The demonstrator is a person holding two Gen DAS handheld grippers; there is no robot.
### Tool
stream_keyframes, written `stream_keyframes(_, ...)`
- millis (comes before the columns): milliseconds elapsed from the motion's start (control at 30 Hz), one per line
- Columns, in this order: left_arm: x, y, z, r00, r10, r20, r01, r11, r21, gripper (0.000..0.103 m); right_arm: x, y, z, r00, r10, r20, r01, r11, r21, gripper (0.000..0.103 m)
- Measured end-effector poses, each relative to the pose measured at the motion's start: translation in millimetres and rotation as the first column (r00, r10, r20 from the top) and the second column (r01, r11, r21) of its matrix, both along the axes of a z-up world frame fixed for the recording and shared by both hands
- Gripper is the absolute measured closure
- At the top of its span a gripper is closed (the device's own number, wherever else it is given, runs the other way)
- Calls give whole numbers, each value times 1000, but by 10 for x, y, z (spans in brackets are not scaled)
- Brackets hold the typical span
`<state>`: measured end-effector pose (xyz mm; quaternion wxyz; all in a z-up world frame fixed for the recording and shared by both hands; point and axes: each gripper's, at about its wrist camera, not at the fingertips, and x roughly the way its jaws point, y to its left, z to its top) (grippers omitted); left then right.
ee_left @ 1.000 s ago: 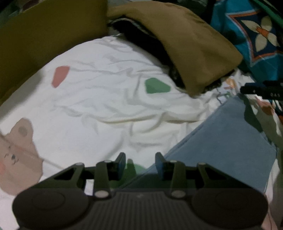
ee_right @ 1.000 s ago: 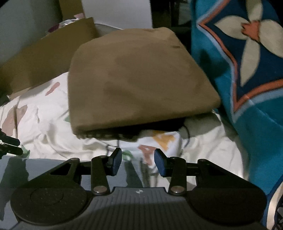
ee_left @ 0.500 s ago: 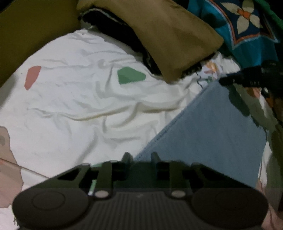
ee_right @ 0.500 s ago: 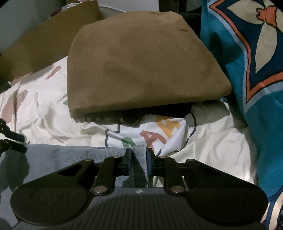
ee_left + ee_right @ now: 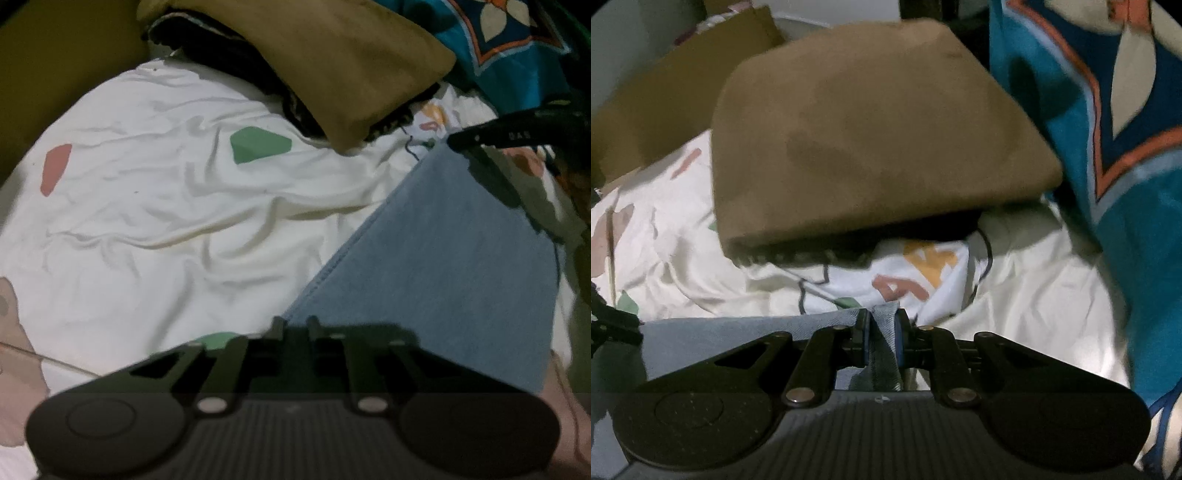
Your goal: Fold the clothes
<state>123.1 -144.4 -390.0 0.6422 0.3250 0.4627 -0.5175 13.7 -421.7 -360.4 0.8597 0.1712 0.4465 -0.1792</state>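
The blue denim garment (image 5: 443,258) lay flat on the white printed sheet (image 5: 147,221), near the brown pillow (image 5: 868,129). Both grippers, open a second earlier, had just closed: left gripper (image 5: 295,325) and right gripper (image 5: 881,332) each clenched a denim corner.

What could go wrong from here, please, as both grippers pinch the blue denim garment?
The right gripper pinches only a thin bunched corner of the blue denim garment, so it may slip out on lifting. The left gripper, shut at the opposite corner, might also catch the wrinkled white printed bedsheet underneath.
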Motion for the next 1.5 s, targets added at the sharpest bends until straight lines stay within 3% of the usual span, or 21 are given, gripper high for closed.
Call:
stream_keyframes(100, -19, -4, 20, 1000, -9, 28, 9, 1000, -8, 102, 38, -9, 5, 1000, -4, -13, 4, 1000, 2, 87)
stream_keyframes(267, -37, 42, 62, 998, -23, 56, 25, 999, -30, 103, -23, 60, 176, 998, 5, 62, -3, 1000, -25, 78)
stream_keyframes(400, -24, 61, 81, 998, -17, 63, 20, 999, -42, 103, -54, 127, 299, 995, 27, 92, -21, 998, -63, 78)
stream_keyframes(500, 69, 70, 67, 993, 39, 116, -35, 999, -36, 103, -21, 227, 366, 991, 62, 117, -56, 997, -54, 78)
stream_keyframes(633, 251, 103, 63, 994, 103, 27, -102, 994, -49, 103, 66, 474, 318, 978, 179, 108, -179, 984, -10, 78)
stream_keyframes(667, 271, 117, 96, 994, 107, -15, -108, 992, -70, 103, 96, 530, 297, 971, 215, 103, -217, 976, 8, 72)
stream_keyframes(767, 268, 131, 152, 993, 92, -76, -99, 991, -93, 100, 173, 705, 257, 940, 327, 98, -332, 942, 39, 55)
stream_keyframes(867, 235, 135, 132, 995, 61, -82, -68, 994, -89, 92, 275, 835, 238, 910, 406, 88, -410, 912, 29, 55)
stream_keyframes(967, 206, 111, 78, 998, 23, -58, -27, 997, -73, 90, 418, 901, 208, 883, 463, 78, -467, 883, 47, 55)
stream_keyframes(1200, 202, 65, 23, 994, -63, -92, 57, 996, -68, 89, 617, 1077, 175, 795, 604, 54, -606, 795, 33, 55)
stream_keyframes(1367, 204, 32, -7, 989, -111, -96, 106, 993, -54, 78, 789, 1159, 151, 725, 688, 35, -689, 724, 30, 55)
stream_keyframes(1500, 230, 29, -17, 985, -135, -105, 130, 990, -48, 78, 898, 1225, 108, 680, 733, 13, -733, 680, 29, 55)
